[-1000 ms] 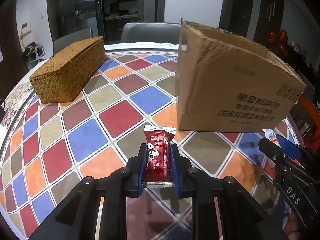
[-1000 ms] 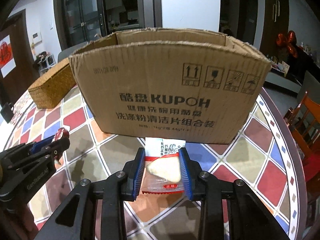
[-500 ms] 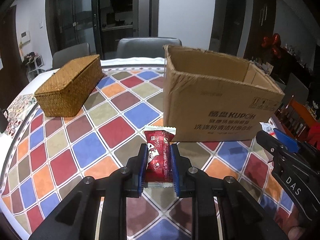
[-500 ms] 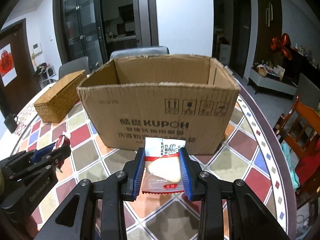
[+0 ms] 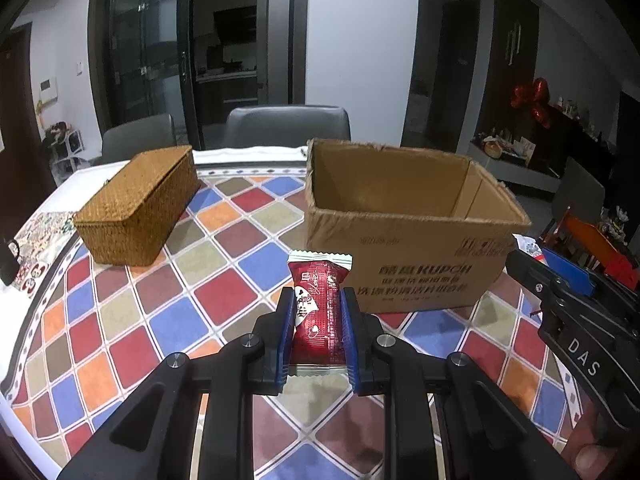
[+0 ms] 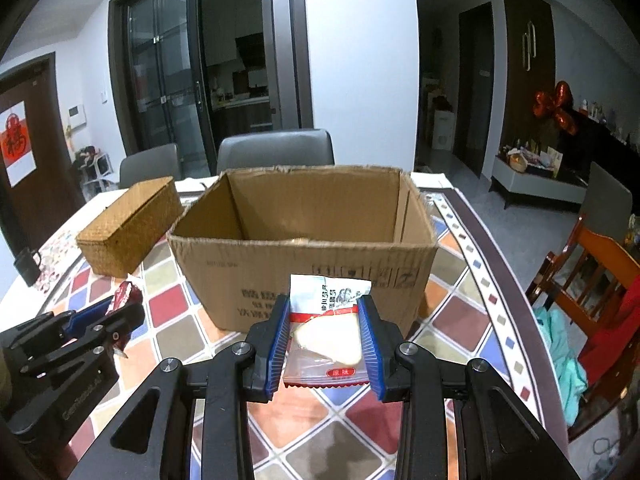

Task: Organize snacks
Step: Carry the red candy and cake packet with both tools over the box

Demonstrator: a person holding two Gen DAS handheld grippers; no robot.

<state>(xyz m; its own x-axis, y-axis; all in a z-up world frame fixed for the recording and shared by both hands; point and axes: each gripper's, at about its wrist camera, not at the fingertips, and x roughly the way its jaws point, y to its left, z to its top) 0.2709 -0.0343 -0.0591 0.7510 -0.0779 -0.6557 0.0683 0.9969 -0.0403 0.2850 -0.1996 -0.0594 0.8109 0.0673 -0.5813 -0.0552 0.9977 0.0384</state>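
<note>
My left gripper [image 5: 318, 332] is shut on a dark red snack packet [image 5: 319, 312], held in the air in front of the open cardboard box [image 5: 404, 236]. Between the pads of my right gripper [image 6: 325, 344], which is shut, sits a clear and white snack packet [image 6: 328, 328] with a pale pastry inside. Both grippers hang above the table, just short of the box's near wall [image 6: 304, 280]. In the right wrist view the left gripper [image 6: 116, 312] shows at the lower left with its red packet. The right gripper [image 5: 560, 276] shows at the right edge of the left wrist view.
A woven wicker box [image 5: 140, 208] with its lid on lies to the left of the cardboard box on the chequered tablecloth [image 5: 132, 320]. A dark mug [image 6: 26, 266] stands at the far left. Grey chairs [image 6: 276, 150] stand behind the table, a wooden chair [image 6: 592, 276] to the right.
Both grippers have risen with their packets, so the cardboard box looks lower and its open inside has come into view. Neither grip has changed.
</note>
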